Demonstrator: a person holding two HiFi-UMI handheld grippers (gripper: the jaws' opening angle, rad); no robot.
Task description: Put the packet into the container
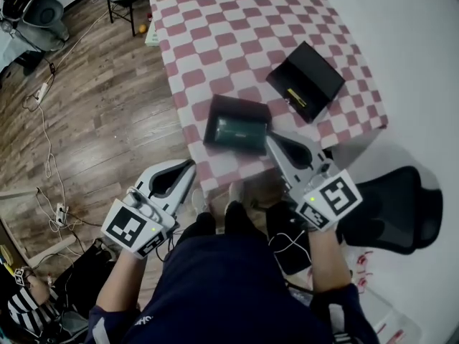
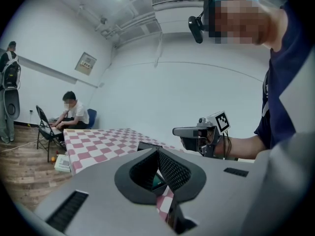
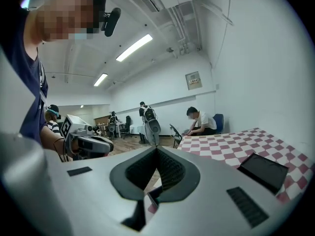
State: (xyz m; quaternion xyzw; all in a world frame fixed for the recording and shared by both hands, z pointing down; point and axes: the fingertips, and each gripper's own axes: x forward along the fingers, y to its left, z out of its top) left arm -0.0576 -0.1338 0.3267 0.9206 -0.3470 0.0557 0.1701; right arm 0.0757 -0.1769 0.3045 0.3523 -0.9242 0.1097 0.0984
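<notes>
This looks like a research lab or recording room. The bare wood floor (image 1: 107, 106) is strewn with loose cables (image 1: 47, 142) and a power strip (image 1: 41, 90). Plain white walls rise to a ceiling with strip lights (image 3: 134, 47), exposed pipes (image 2: 140, 22) and an air-conditioning unit (image 2: 177, 0). A single table under a checked cloth (image 1: 237, 41) stands in the open room. A seated person (image 3: 199, 120) works by one of its far corners, and others wearing backpack gear (image 3: 145, 113) stand farther off.
</notes>
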